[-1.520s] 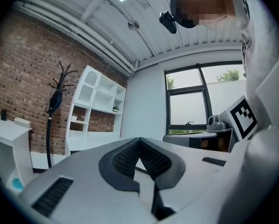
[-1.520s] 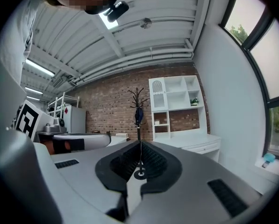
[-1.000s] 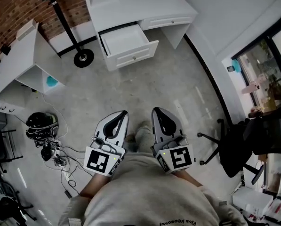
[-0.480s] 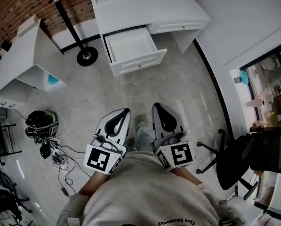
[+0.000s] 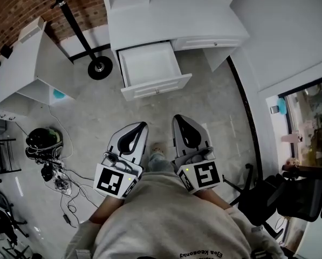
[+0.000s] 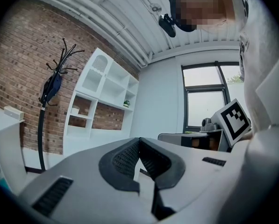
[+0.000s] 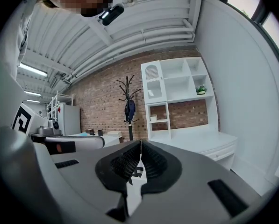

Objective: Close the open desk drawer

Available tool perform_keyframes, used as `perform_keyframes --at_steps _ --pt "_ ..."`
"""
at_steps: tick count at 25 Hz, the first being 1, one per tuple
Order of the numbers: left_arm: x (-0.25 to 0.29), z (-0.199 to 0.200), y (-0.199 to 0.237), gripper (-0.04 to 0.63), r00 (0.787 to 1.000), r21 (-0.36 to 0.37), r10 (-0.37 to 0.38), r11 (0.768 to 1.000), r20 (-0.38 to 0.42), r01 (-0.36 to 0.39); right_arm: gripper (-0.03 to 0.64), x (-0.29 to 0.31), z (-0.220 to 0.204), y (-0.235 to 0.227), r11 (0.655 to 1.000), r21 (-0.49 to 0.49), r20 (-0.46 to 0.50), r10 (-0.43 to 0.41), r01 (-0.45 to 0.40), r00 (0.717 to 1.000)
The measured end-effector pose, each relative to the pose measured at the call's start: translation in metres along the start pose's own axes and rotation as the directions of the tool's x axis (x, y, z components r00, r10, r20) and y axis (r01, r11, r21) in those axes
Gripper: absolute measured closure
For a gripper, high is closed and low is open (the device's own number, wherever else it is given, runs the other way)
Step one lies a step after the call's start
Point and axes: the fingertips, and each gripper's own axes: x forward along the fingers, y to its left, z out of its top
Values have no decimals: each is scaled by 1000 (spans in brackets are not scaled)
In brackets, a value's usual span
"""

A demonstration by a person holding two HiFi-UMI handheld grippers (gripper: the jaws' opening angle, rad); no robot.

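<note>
Person in grey sweatshirt [image 5: 166, 220] stands on concrete floor [image 5: 204, 107] w/ both claws held about level at the waist, side by side, aimed at a white desk [image 5: 171, 15].

In the head view the left claw [image 5: 141, 127] is pinched fully together. The left gripper view [image 6: 139, 140] shows its ribbed pads meeting at the tips w/ nothing btwn them. Just beside it, the right claw [image 5: 180, 120] is likewise closed tight & empty, as the right gripper view [image 7: 140, 143] shows.

The open drawer [image 5: 156, 86] lies straight ahead of the pair & well apart from both. It is pulled far out from under the desk's left half, w/ a bare white interior & a small knob on the front panel. A second drawer [image 5: 212, 42], pushed in, sits ahead & to the right of the right claw.

The coat stand [image 5: 100, 67] has its round base ahead-left of the left claw, near the open drawer's side. A shelf unit [image 7: 176, 90] rises over the desk against a brick wall [image 5: 15, 4].

Farther left of the left claw are a second white desk [image 5: 20, 63] & a cable tangle [image 5: 63, 179] on the floor. An office chair [image 5: 268, 193] stands off to the right of the right claw.
</note>
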Motion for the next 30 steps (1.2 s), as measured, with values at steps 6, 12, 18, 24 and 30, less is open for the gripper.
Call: perform_keyframes --at_steps 6,12,18,24,30 --pt "26 4 15 577 998 4 61 998 -2 -61 588 29 7 -23 999 -1 1 55 -55 999" --pt "40 -2 26 577 995 -12 95 995 -22 -95 588 47 -2 -31 996 16 -30 91 -90 995" --pt "52 -10 56 577 996 -39 84 996 -42 -86 588 83 -8 -31 996 16 -52 88 -87 995" --pt "87 3 94 577 998 -26 11 1000 -57 -13 588 127 4 -45 999 21 -52 32 -31 998" --pt "121 8 133 577 994 -31 -73 997 -79 71 588 174 13 -69 998 44 -35 -40 41 999"
